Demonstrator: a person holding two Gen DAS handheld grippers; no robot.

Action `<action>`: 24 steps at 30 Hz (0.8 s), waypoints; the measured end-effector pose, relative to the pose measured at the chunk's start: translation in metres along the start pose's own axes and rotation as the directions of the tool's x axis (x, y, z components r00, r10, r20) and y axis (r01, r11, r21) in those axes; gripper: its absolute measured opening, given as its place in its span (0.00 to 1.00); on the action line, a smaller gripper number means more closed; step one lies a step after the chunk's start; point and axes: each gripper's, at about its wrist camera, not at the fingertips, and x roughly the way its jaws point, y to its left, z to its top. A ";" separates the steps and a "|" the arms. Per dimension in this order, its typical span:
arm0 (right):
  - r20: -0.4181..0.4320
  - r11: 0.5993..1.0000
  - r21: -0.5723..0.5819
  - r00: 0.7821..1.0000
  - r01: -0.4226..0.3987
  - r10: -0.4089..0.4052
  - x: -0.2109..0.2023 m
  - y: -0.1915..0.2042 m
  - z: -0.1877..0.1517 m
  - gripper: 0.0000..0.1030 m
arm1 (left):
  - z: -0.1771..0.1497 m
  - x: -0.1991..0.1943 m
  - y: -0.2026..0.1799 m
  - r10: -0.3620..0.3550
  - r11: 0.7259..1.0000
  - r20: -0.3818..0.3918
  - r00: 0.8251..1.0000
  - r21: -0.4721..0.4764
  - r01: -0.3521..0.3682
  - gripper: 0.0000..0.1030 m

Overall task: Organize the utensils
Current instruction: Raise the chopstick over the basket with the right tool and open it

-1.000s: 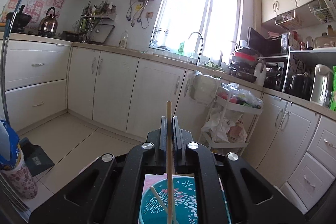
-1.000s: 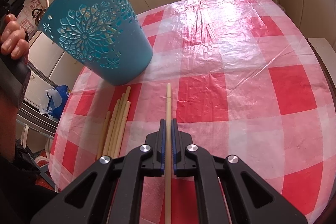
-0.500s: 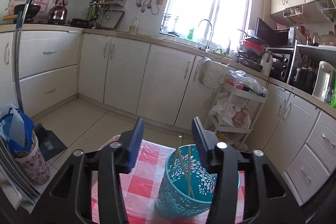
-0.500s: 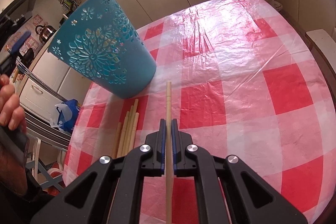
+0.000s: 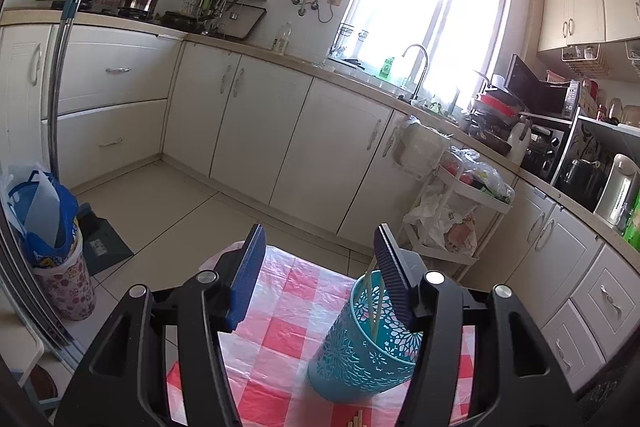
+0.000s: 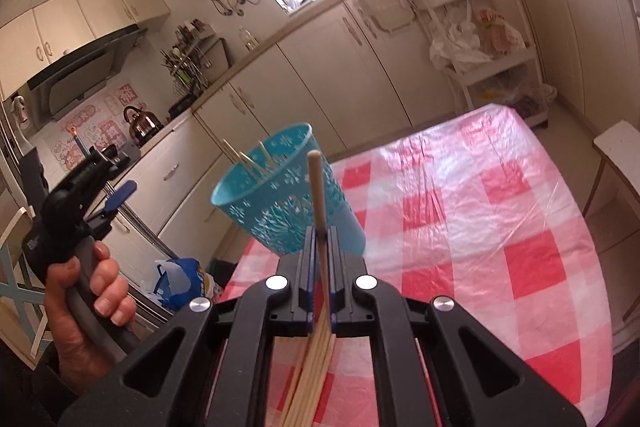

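A teal cut-out cup stands on the red-checked tablecloth with a few wooden chopsticks inside. My left gripper hangs before and above it, jaws opening, nothing between them. In the right wrist view my right gripper is shut on one chopstick, lifted off the table, its tip rising in front of the cup. Several loose chopsticks lie on the cloth under this gripper. A hand holds the left gripper at the left.
The table stretches away to the right of the cup. A white stool edge sits past its right side. Kitchen cabinets, a white trolley and a blue bag in a floral bin surround it.
My left gripper let go of its chopstick, which now stands in the cup, then opened wide and drew back. My right gripper rose off the cloth and tipped upward, still holding its chopstick.
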 end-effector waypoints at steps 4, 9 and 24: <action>0.066 0.998 -0.056 0.998 0.012 -0.008 -0.014 0.019 0.015 0.06 | 0.005 0.000 0.010 0.000 1.000 -0.007 1.000 -0.029 -0.001 0.52; 0.091 0.996 -0.089 0.996 0.027 -0.019 -0.020 0.030 0.032 0.06 | 0.008 0.003 0.023 -0.006 0.997 -0.027 1.000 -0.081 0.004 0.52; 0.055 0.970 -0.241 0.998 0.001 0.012 -0.012 0.094 0.104 0.07 | 0.009 0.003 0.031 -0.016 0.994 -0.038 0.999 -0.109 0.012 0.52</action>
